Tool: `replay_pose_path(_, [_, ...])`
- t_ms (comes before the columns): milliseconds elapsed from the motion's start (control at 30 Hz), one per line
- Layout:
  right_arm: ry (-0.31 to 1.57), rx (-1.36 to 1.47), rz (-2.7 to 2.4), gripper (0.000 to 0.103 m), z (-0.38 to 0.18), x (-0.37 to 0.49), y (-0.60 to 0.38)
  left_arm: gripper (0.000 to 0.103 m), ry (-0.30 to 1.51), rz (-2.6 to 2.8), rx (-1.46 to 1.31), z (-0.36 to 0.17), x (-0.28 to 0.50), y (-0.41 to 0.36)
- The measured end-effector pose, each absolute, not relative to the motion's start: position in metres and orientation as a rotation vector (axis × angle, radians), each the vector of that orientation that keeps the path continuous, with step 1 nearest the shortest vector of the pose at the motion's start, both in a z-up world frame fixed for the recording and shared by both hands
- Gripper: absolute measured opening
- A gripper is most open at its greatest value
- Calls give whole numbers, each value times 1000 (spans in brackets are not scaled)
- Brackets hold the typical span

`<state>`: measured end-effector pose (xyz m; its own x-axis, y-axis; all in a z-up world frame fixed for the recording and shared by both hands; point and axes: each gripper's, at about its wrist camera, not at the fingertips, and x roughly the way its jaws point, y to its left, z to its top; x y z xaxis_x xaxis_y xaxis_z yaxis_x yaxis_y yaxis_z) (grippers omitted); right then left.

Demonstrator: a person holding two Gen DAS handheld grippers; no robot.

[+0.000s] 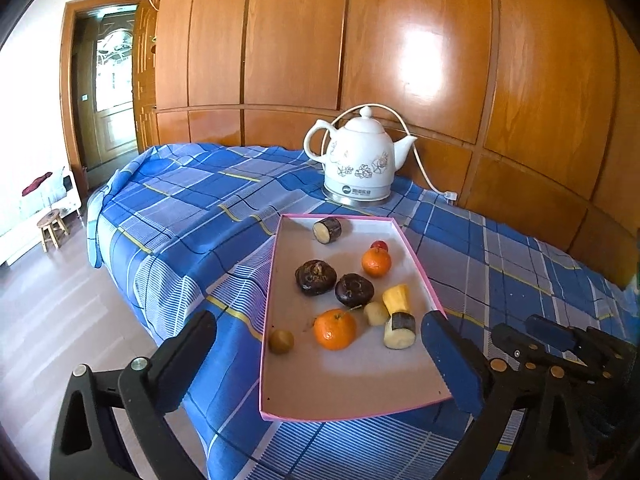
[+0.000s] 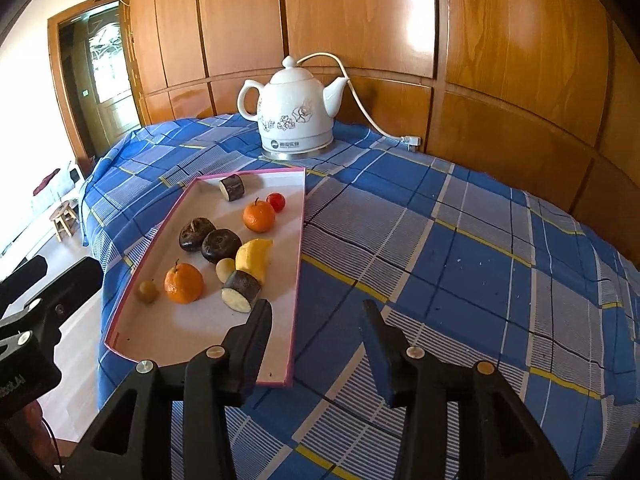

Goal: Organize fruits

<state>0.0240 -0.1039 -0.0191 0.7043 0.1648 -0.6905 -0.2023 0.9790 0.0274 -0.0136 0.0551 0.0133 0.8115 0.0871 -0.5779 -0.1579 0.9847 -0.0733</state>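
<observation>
A shallow pink-rimmed box lid (image 1: pixel 276 280) (image 2: pixel 298 264) lies on the blue plaid cloth and holds fruit. In it are two oranges (image 1: pixel 335 329) (image 1: pixel 376 262), two dark brown water chestnuts (image 1: pixel 315 277) (image 1: pixel 354 290), dark-skinned cane pieces (image 1: pixel 328 230) (image 1: pixel 399 328), a yellow piece (image 1: pixel 397 298), a small red fruit (image 1: pixel 379 245), a pale round fruit (image 1: pixel 375 313) and a small olive fruit (image 1: pixel 281 341). My left gripper (image 1: pixel 316 364) is open and empty above the lid's near end. My right gripper (image 2: pixel 318 320) is open and empty over the lid's right rim; the near orange (image 2: pixel 184 283) lies to its left.
A white floral electric kettle (image 1: pixel 358 160) (image 2: pixel 294 114) with a white cord stands behind the lid by the wooden wardrobe wall (image 1: pixel 360 40). The cloth-covered table drops off at the left to a tiled floor (image 1: pixel 60 300), with a small wooden stool (image 1: pixel 52 226) and a doorway beyond.
</observation>
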Motion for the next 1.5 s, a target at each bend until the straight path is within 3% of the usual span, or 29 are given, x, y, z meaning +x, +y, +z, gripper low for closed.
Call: replay_pose_path(1500, [737, -80, 246, 47, -15, 20, -86, 103, 577, 197, -104, 20, -23, 64])
